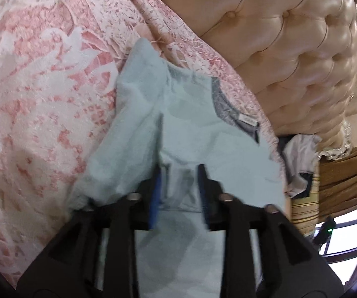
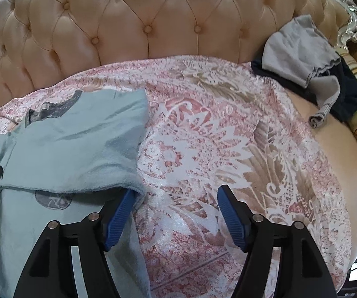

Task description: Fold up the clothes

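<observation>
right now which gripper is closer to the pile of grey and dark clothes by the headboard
Hard to call. The pile of grey and dark clothes lies ahead and to the right of both. The right gripper is open at the light blue shirt's right edge; the left gripper is over its other side.

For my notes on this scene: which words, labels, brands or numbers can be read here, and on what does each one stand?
No text can be read.
Neck label inside the collar of the light blue shirt: too small and blurred.
Round grey print on the shirt front: shapes only, unreadable.
</observation>
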